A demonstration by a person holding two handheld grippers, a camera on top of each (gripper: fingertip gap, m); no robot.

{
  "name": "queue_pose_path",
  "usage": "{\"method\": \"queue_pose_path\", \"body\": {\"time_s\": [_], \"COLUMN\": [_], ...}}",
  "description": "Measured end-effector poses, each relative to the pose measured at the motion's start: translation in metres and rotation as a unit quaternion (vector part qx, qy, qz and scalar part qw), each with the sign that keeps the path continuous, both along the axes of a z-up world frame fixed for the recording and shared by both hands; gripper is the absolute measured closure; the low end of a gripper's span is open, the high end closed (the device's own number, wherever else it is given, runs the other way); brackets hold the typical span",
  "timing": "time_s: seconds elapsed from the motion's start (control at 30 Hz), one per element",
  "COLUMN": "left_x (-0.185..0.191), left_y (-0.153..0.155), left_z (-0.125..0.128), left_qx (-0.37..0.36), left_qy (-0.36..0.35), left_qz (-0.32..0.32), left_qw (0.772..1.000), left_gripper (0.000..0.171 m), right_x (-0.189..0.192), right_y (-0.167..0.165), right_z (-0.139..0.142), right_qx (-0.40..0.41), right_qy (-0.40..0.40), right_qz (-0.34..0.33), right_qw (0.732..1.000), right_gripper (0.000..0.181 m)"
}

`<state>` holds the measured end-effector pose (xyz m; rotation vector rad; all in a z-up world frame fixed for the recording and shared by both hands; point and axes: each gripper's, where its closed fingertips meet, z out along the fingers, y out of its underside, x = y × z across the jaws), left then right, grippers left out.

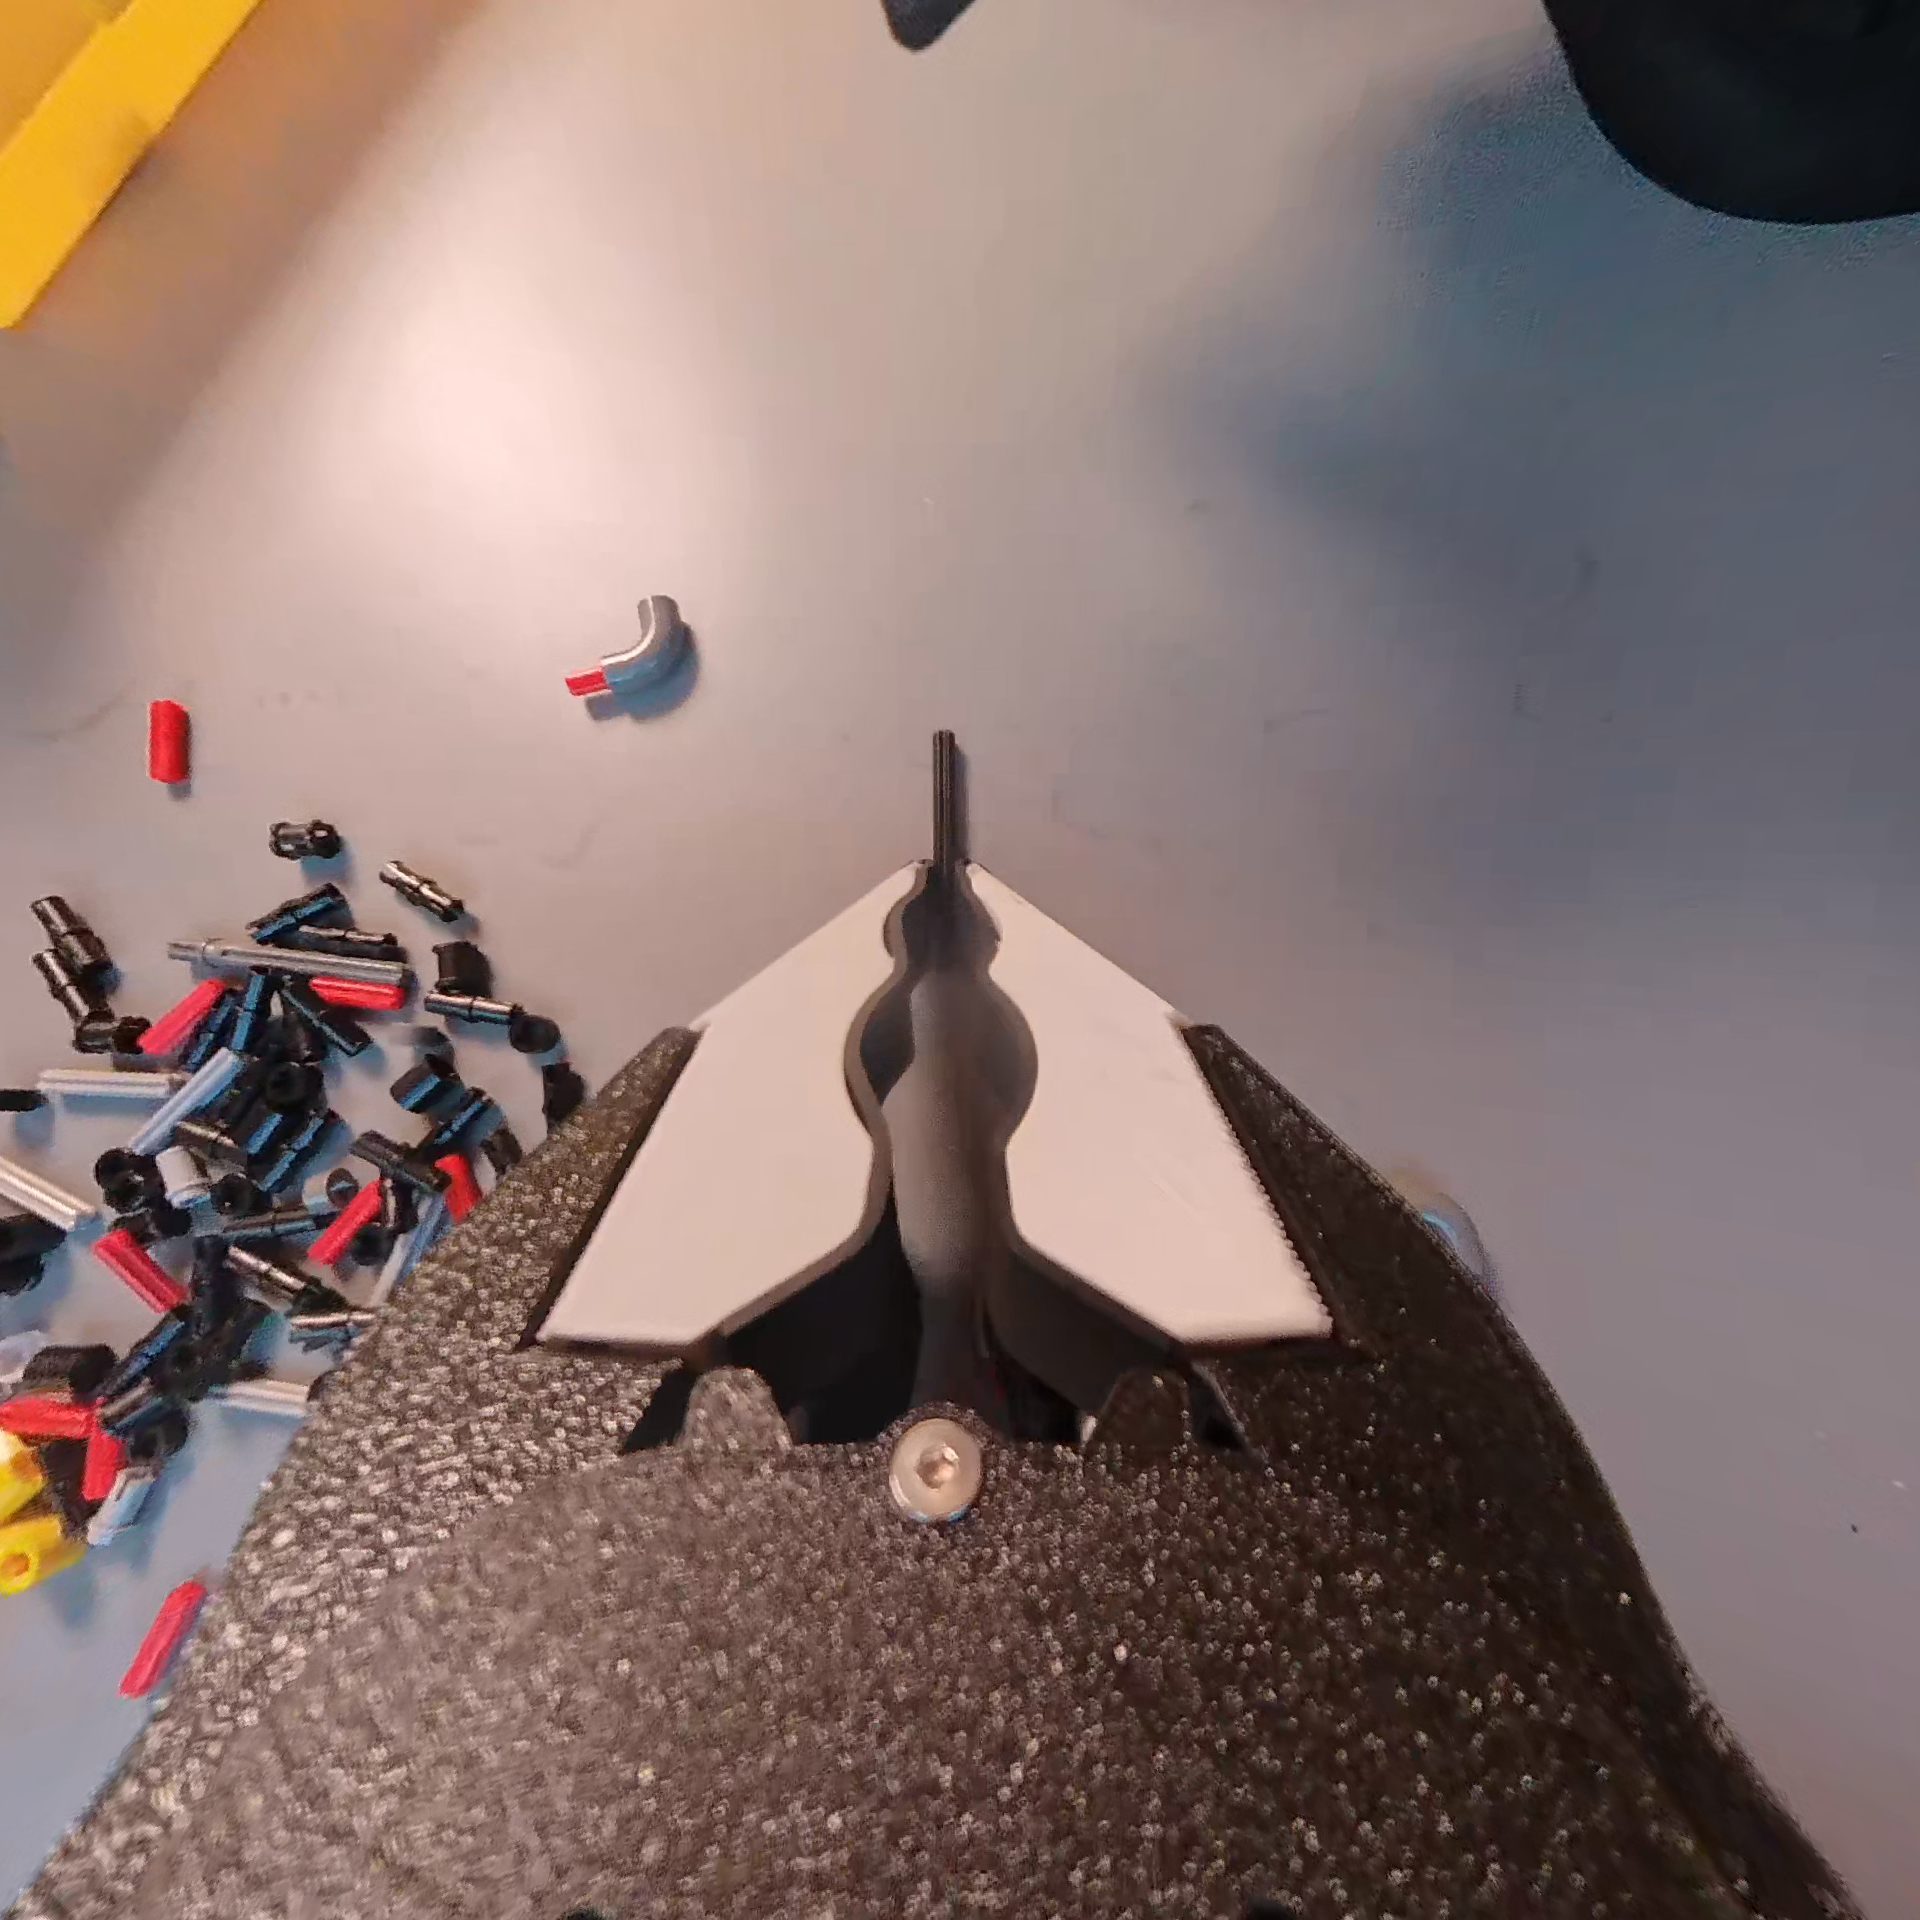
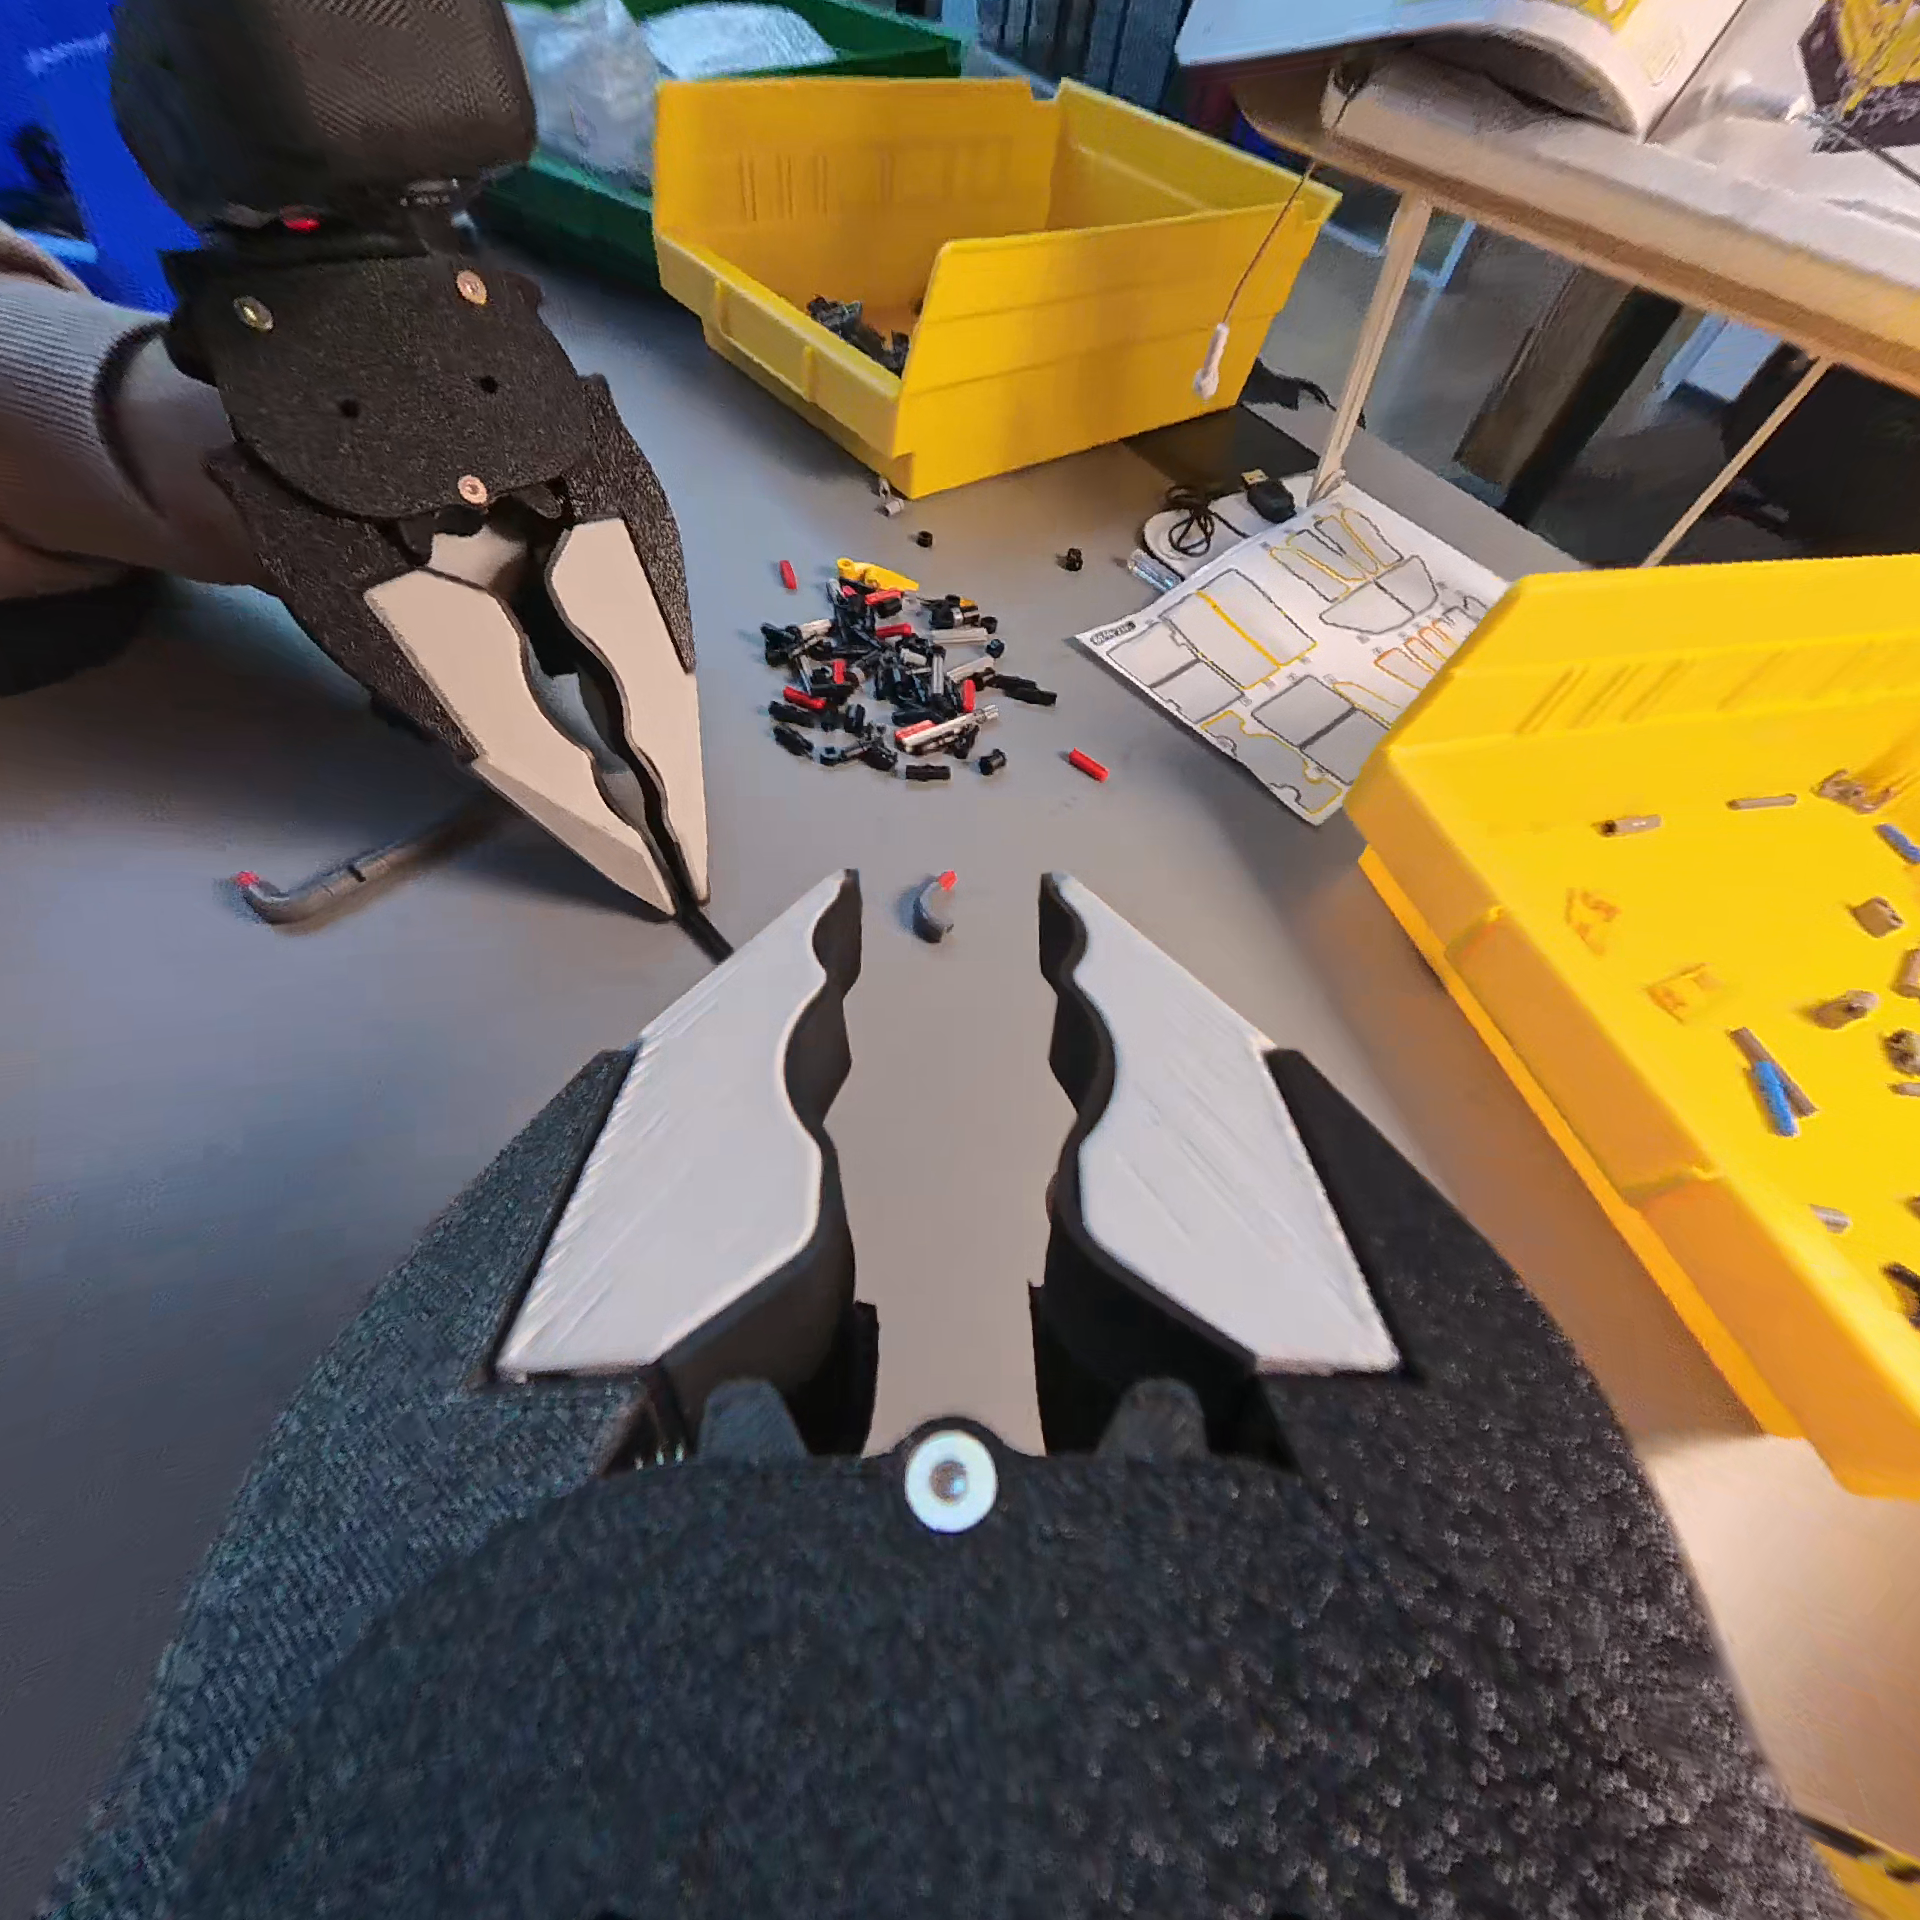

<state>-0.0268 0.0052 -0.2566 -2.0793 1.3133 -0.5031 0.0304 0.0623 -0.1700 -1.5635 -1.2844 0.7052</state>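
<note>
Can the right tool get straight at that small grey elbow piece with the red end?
Probably yes: the right tool is open, the grey elbow piece lies just beyond its tips on bare table.

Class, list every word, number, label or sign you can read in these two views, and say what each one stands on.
Nothing here can be read.
Printed sheet on the table: line drawings, with a small mark near its left corner that is too small and blurred to read.
Open booklet on the raised shelf, top right: print blurred, unreadable.
Yellow bins and pile of small parts: no writing seen.
Left wrist view: none.
</note>
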Motion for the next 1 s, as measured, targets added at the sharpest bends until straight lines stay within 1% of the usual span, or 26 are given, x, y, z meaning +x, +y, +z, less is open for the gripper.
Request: {"method": "queue_pose_path", "body": {"time_s": [0.07,0.13,0.2,0.23,0.3,0.33,0.37,0.4,0.43,0.47,0.5,0.53,0.57,0.6,0.67,0.73,0.77,0.8,0.83,0.87,0.9,0.93,1.0], "left_x": [-0.002,-0.012,-0.034,-0.052,-0.106,-0.145,-0.192,-0.247,-0.301,-0.353,-0.398,-0.431,-0.453,-0.467,-0.483,-0.486,-0.487,-0.489,-0.491,-0.488,-0.482,-0.470,-0.427], "left_y": [-0.004,-0.007,-0.010,-0.012,-0.022,-0.031,-0.043,-0.059,-0.080,-0.106,-0.132,-0.156,-0.175,-0.191,-0.219,-0.236,-0.242,-0.244,-0.243,-0.237,-0.227,-0.212,-0.174], "left_z": [0.011,0.032,0.066,0.086,0.130,0.151,0.168,0.182,0.191,0.190,0.183,0.173,0.158,0.141,0.115,0.101,0.096,0.095,0.097,0.100,0.105,0.113,0.129], "left_qx": [0.013,0.043,0.094,0.126,0.185,0.211,0.237,0.256,0.264,0.252,0.222,0.188,0.143,0.093,0.020,-0.026,-0.044,-0.048,-0.038,-0.022,-0.001,0.028,0.088], "left_qy": [-0.021,-0.040,-0.059,-0.068,-0.084,-0.085,-0.076,-0.058,-0.035,-0.006,0.025,0.046,0.062,0.086,0.150,0.180,0.187,0.193,0.193,0.187,0.175,0.159,0.098], "left_qz": [0.013,0.037,0.081,0.116,0.209,0.270,0.340,0.418,0.488,0.554,0.608,0.646,0.667,0.676,0.678,0.675,0.676,0.682,0.687,0.688,0.681,0.667,0.607], "left_qw": [1.000,0.998,0.990,0.983,0.957,0.936,0.907,0.870,0.831,0.794,0.762,0.738,0.728,0.726,0.720,0.715,0.711,0.704,0.699,0.701,0.711,0.728,0.783], "left_gripper": [0.169,0.169,0.168,0.168,0.168,0.168,0.168,0.168,0.168,0.168,0.169,0.169,0.169,0.170,0.169,0.167,0.160,0.149,0.143,0.142,0.141,0.140,0.140], "right_x": [-0.005,-0.007,-0.006,-0.005,-0.003,-0.001,0.000,0.000,0.000,0.000,-0.001,-0.001,-0.002,-0.003,-0.004,-0.004,-0.004,-0.004,-0.004,-0.004,-0.004,-0.004,-0.005], "right_y": [-0.004,-0.006,-0.007,-0.006,-0.005,-0.005,-0.005,-0.005,-0.005,-0.004,-0.004,-0.004,-0.005,-0.006,-0.008,-0.009,-0.010,-0.010,-0.011,-0.011,-0.010,-0.010,-0.011], "right_z": [0.001,0.003,0.005,0.007,0.006,0.005,0.005,0.005,0.004,0.003,0.002,0.001,0.000,0.000,-0.002,-0.003,-0.004,-0.005,-0.005,-0.006,-0.007,-0.007,-0.008], "right_qx": [-0.003,0.002,0.013,0.018,0.021,0.023,0.023,0.022,0.019,0.016,0.014,0.014,0.013,0.014,0.017,0.019,0.021,0.024,0.024,0.024,0.022,0.021,0.018], "right_qy": [0.037,0.054,0.059,0.061,0.058,0.057,0.057,0.057,0.057,0.054,0.052,0.050,0.048,0.046,0.041,0.036,0.034,0.032,0.030,0.029,0.028,0.029,0.030], "right_qz": [0.010,0.014,0.017,0.015,0.011,0.010,0.010,0.010,0.010,0.011,0.011,0.011,0.015,0.017,0.019,0.021,0.020,0.020,0.020,0.020,0.019,0.019,0.022], "right_qw": [0.999,0.998,0.998,0.998,0.998,0.998,0.998,0.998,0.998,0.998,0.999,0.999,0.999,0.999,0.999,0.999,0.999,0.999,0.999,0.999,0.999,0.999,0.999], "right_gripper": [0.149,0.149,0.148,0.148,0.148,0.148,0.149,0.149,0.149,0.149,0.149,0.149,0.149,0.149,0.149,0.149,0.149,0.149,0.149,0.149,0.149,0.149,0.149]}}
